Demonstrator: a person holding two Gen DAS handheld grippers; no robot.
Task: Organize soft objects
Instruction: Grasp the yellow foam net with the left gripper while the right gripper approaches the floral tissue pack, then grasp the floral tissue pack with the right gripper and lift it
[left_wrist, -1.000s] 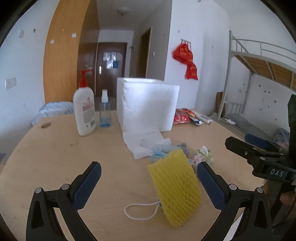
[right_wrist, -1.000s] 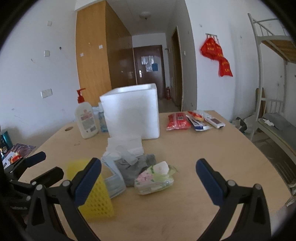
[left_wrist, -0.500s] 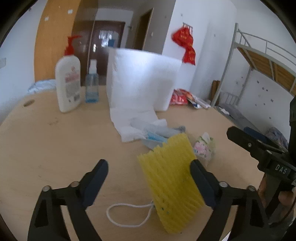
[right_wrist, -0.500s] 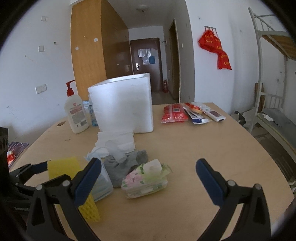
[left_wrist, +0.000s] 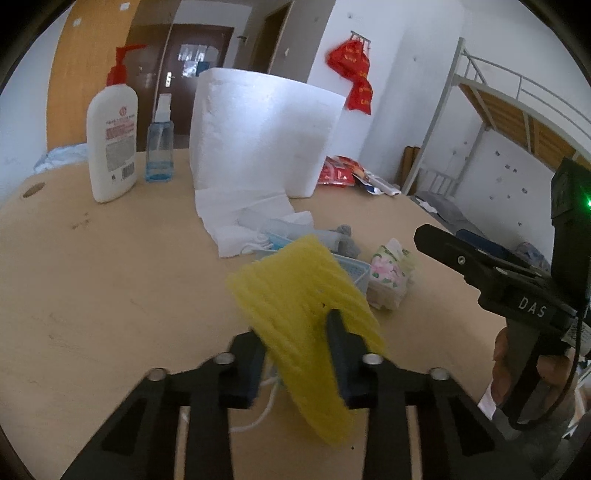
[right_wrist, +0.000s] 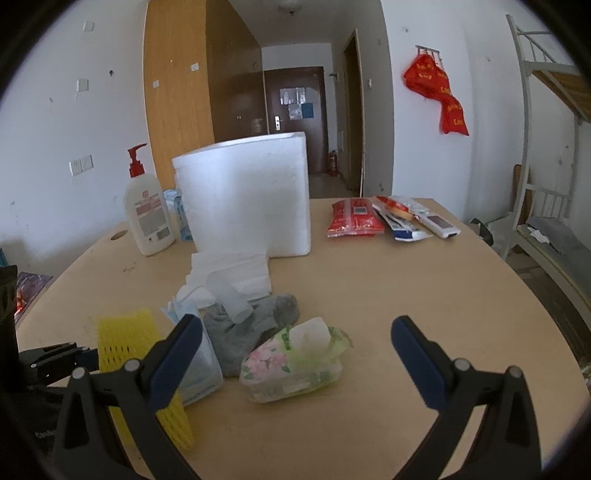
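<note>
Left tongs (left_wrist: 295, 354): we are closing them on the yellow foam net (left_wrist: 303, 306); it sits between the pads, squeezed and tilted, its lower end near the table (left_wrist: 92, 295).
White cord (left_wrist: 258, 417): a loop lies on the table just under our left tongs, beneath the net.
Right tongs (right_wrist: 295, 354): we hold them spread wide and empty, low over the table, with the tissue pack between and just ahead of the jaws.
Tissue pack (right_wrist: 295, 363): flowered soft pack, lying on the table just ahead of our right tongs, touching the grey sock.
Mask packet (right_wrist: 199, 362): clear-blue packet beside the right tongs' left jaw, between the net and the sock.
Grey sock (right_wrist: 251, 332): crumpled just beyond the pack, with a clear wrapped roll (right_wrist: 229, 299) lying across it.
White folded cloth (right_wrist: 232, 269): flat on the table farther ahead, at the foot of the box.
Foam box (right_wrist: 243, 195): the white box stands beyond the pile; we judge it the likely place for the soft things, though we cannot see inside it.
Lotion bottle (right_wrist: 147, 210): far left of the box, not part of our sorting.
Progress: early, we judge; one soft item is just being gripped, and the pack, packet, sock and cloth all lie loose on the table.
Left to do: lift the net clear, place it, then take the rest one by one.
</note>
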